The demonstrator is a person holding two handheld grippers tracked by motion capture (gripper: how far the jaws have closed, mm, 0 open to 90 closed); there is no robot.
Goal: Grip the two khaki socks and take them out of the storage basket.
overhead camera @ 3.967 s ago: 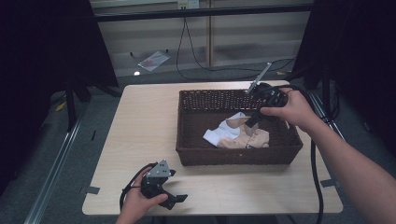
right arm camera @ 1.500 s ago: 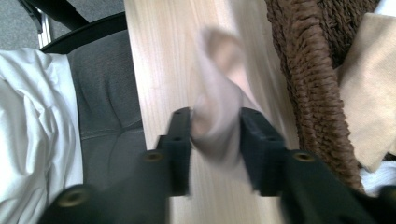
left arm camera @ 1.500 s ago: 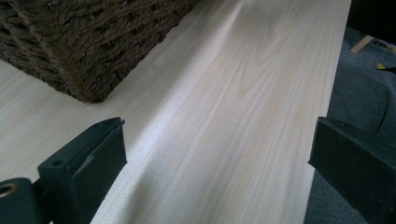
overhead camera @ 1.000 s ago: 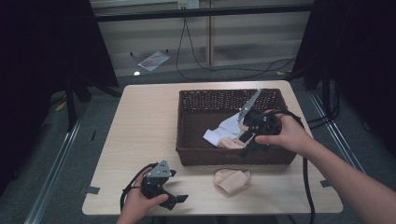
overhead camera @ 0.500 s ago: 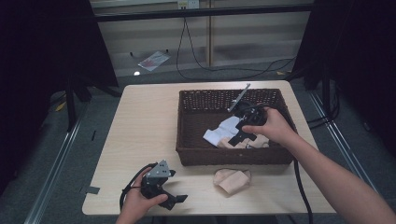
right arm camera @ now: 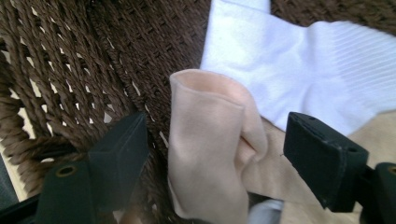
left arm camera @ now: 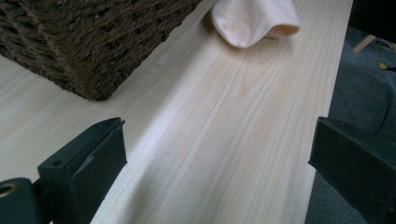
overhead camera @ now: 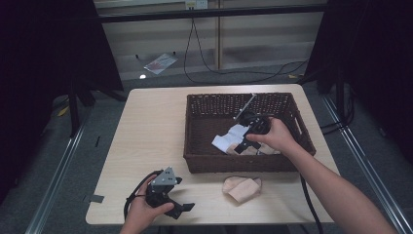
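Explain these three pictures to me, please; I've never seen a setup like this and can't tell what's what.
No robot here: a person holds a hand-held two-jaw gripper in each hand. One picture looks down from above the light wooden table; the other two come from cameras riding on the grippers. The left gripper rests at the table's near edge, jaws open and empty. The right gripper reaches into the dark brown woven basket, jaws open around a peach-coloured fabric piece that lies beside a white ribbed cloth. Another peach fabric piece lies on the table in front of the basket.
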